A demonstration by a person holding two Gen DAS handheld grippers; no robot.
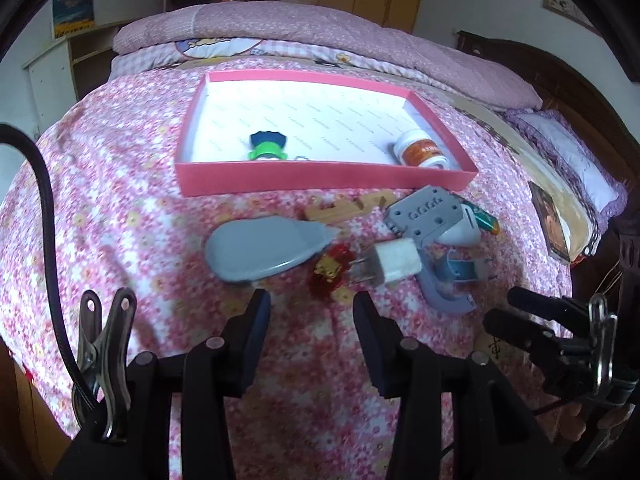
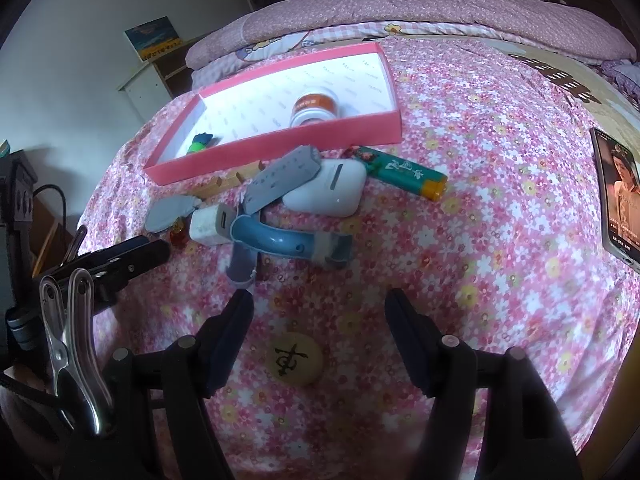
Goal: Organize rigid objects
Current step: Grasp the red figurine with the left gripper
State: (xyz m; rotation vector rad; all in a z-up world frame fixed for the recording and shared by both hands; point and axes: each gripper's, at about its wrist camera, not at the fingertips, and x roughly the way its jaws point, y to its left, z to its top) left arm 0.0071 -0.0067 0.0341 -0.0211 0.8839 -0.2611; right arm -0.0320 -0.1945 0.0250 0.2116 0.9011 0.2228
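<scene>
Hovering with jaws apart and empty, the right gripper (image 2: 318, 316) frames a wooden disc (image 2: 295, 362) lying loose on the bedspread (image 2: 500, 216). The left gripper (image 1: 312, 312), also apart and empty, points at a red charm (image 1: 330, 270) near a white plug (image 1: 394, 262). At twelve o'clock the pink box (image 1: 320, 178) holds two items: one bottle (image 1: 420, 152), one green toy (image 1: 266, 144). About nine pieces remain outside it, so the sorting looks early.
</scene>
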